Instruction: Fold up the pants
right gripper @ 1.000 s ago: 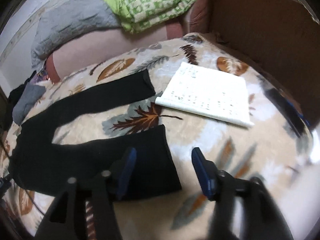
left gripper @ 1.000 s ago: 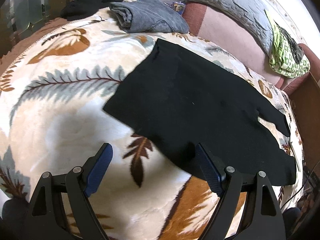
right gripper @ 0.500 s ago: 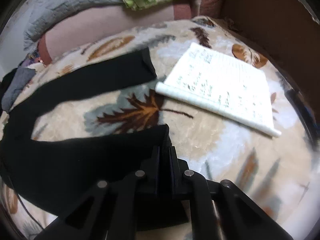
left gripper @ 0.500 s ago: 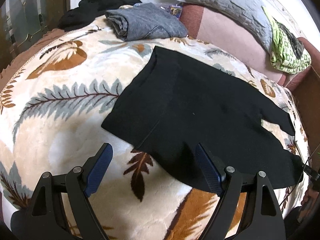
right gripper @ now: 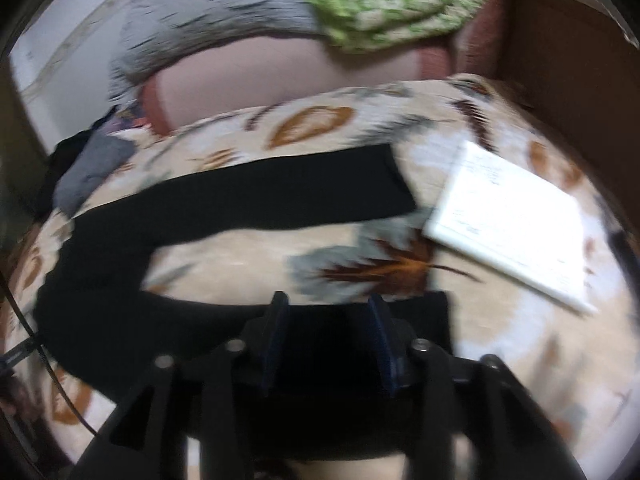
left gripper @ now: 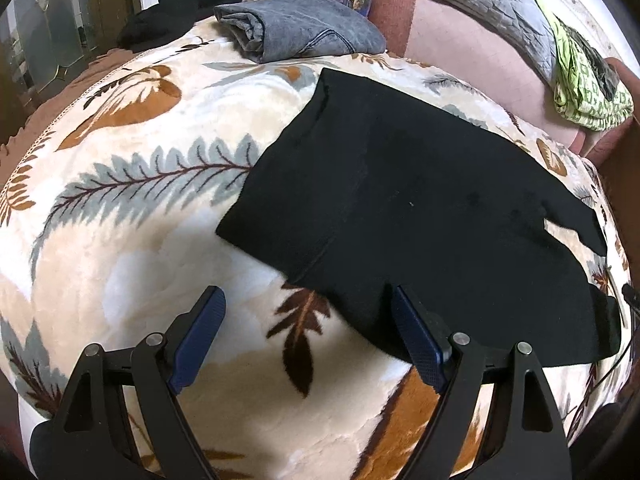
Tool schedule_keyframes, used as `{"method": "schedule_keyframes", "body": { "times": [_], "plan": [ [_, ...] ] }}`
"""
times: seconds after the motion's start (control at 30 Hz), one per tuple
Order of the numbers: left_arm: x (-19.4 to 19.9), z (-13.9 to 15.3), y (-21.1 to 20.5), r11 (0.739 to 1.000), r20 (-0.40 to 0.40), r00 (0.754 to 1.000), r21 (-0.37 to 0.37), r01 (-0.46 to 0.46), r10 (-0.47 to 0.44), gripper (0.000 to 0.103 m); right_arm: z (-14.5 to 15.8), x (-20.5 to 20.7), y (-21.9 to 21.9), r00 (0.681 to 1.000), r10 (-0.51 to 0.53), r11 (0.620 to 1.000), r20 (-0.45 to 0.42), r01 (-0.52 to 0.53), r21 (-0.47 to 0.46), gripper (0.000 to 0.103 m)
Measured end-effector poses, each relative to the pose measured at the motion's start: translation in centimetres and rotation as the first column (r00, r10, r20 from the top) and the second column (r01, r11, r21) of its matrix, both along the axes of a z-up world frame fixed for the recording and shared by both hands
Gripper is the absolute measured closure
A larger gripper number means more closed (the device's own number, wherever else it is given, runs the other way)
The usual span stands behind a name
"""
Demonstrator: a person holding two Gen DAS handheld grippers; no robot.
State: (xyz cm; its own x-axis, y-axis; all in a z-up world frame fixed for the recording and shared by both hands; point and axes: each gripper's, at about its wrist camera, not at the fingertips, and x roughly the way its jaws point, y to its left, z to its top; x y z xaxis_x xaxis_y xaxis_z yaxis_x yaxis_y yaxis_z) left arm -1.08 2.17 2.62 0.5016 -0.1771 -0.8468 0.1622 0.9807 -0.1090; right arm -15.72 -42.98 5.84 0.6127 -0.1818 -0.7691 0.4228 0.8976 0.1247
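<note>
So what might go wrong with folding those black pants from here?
The right gripper sits over one leg's hem with its fingers apart, so the pants may slip out when lifted. The white paper lies close to the other leg's end and might get swept along. The left gripper is open at the waist edge and holds nothing, so the fabric could drag.

pants [left gripper: 420, 208]: the cloth you worked looked matt black and smooth.
blanket [left gripper: 132, 248]: plush, fuzzy fleece lay under your grippers.
left gripper [left gripper: 308, 340]: matt black plastic, ribbed blue pads.
booklet [right gripper: 516, 220]: smooth white paper.
</note>
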Motion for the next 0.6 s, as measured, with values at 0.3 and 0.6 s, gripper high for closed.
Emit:
{"method": "schedule_keyframes", "body": {
  "times": [0.3,0.6],
  "plan": [
    [-0.6,1.8,0.7,0.999,0.038,0.999,0.044,0.002,-0.004,0.018,0.6,5.5,6.0,0.978,0.207,0.978,0.036,-0.206,-0.011,0.054],
    [2.7,3.3,-0.6,0.996,0.048,0.995,0.029,0.081,-0.082,0.018,0.0,11.5,8.7,0.935,0.353,0.936,0.025,-0.353,-0.006,0.037]
  ]
}}
